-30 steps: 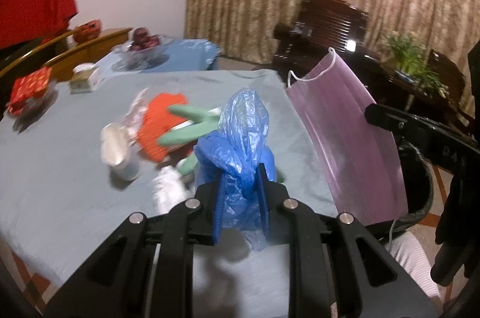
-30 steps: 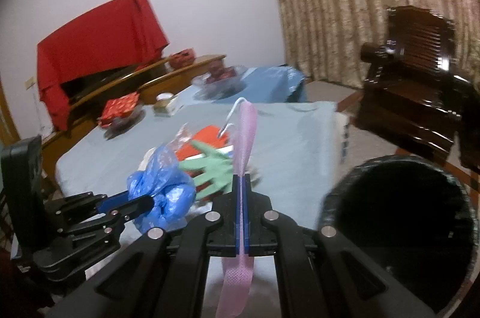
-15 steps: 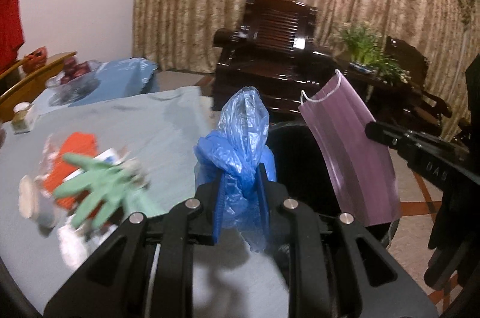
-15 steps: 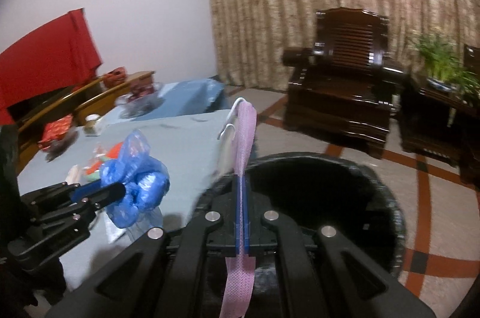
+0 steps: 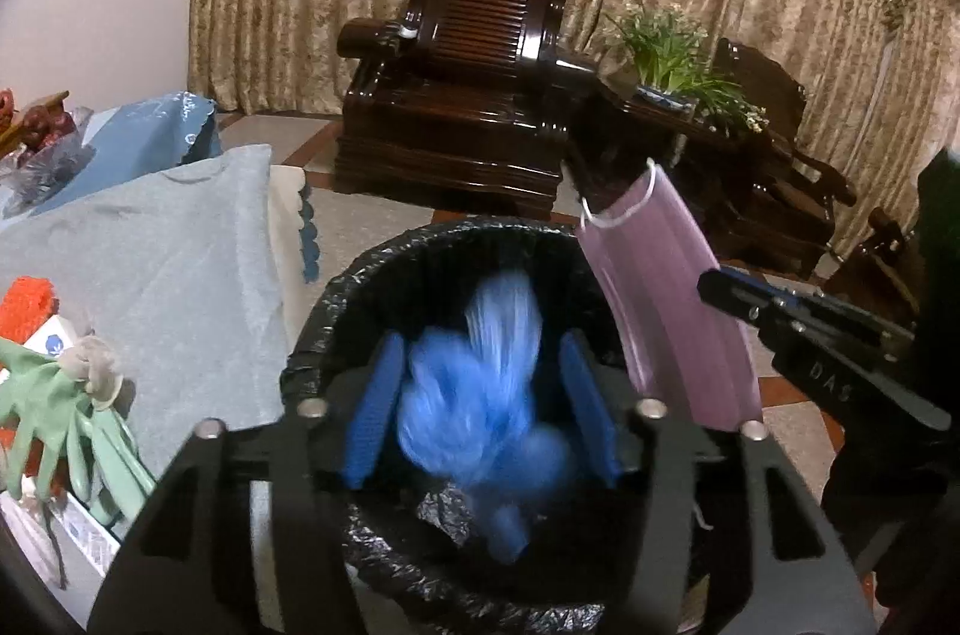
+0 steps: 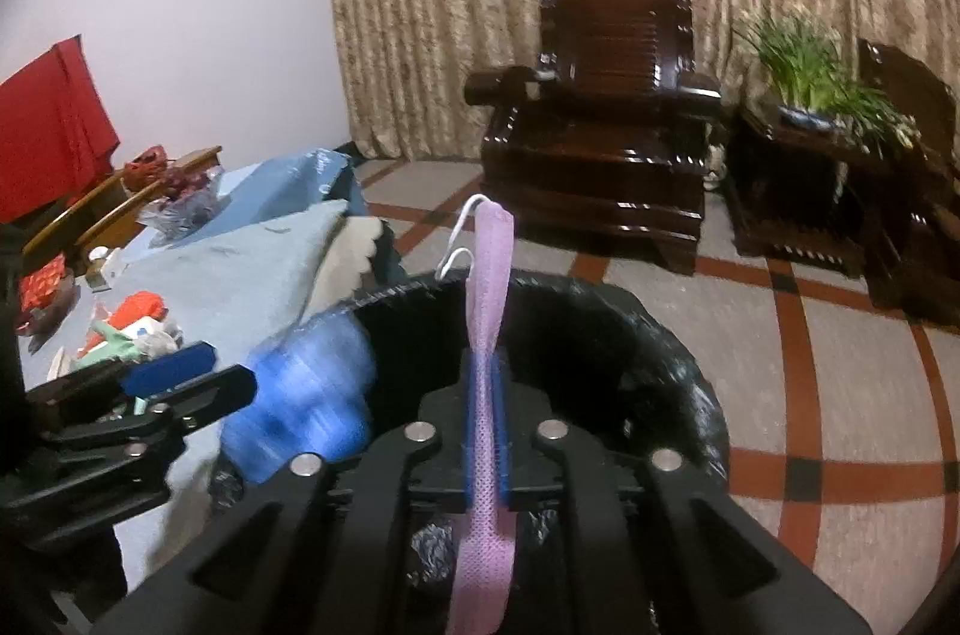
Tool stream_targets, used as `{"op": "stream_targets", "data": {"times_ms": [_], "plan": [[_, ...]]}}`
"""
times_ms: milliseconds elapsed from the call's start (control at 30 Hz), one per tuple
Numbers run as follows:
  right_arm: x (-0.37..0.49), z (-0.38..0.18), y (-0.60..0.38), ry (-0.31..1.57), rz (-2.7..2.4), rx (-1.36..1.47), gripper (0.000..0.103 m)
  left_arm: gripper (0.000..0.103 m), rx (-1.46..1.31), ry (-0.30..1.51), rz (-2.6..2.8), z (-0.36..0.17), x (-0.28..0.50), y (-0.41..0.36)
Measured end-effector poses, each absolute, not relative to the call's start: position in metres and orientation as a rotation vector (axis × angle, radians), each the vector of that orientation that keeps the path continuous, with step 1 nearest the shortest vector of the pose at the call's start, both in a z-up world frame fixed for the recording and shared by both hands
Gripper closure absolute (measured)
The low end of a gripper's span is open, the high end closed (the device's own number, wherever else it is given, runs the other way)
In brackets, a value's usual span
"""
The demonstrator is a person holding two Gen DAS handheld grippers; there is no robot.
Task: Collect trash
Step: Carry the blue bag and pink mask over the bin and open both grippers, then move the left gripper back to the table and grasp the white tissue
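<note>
My left gripper (image 5: 480,407) is open over a black-lined trash bin (image 5: 336,299). A crumpled blue plastic bag (image 5: 480,413), motion-blurred, is loose between the spread blue pads and falling into the bin. It also shows in the right wrist view (image 6: 300,401), beside the left gripper (image 6: 198,383). My right gripper (image 6: 487,431) is shut on a pink face mask (image 6: 489,311) and holds it above the bin (image 6: 672,353). The mask also shows in the left wrist view (image 5: 666,311).
A table with a light blue cloth (image 5: 150,263) stands left of the bin, with green rubber gloves (image 5: 66,419), an orange item (image 5: 24,305) and other litter. Dark wooden armchairs (image 5: 468,95) and a potted plant (image 5: 678,53) stand beyond on the tiled floor.
Both grippers have swung from the table to above the bin. My left gripper has opened and let go of the blue bag, which now drops. The right still grips the mask.
</note>
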State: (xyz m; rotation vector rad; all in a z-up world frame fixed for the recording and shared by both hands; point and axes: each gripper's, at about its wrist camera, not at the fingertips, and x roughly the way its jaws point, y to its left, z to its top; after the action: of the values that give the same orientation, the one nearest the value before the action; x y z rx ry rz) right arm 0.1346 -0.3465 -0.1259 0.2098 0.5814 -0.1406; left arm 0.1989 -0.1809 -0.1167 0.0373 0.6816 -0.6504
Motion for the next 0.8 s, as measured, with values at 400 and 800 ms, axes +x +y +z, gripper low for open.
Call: {"op": "stream_targets", "data": {"times_ms": [400, 800], "plan": [[0.125, -0.113, -0.332, 0.520, -0.135, 0.235, 0.008, 0.013, 0.014, 0.597, -0.537, -0.093, 0.187, -0.112], [0.145, -0.097, -0.213, 0.492, 0.141, 0.191, 0.006, 0.008, -0.022, 0.561, -0.168, -0.076, 0.157, 0.030]]}}
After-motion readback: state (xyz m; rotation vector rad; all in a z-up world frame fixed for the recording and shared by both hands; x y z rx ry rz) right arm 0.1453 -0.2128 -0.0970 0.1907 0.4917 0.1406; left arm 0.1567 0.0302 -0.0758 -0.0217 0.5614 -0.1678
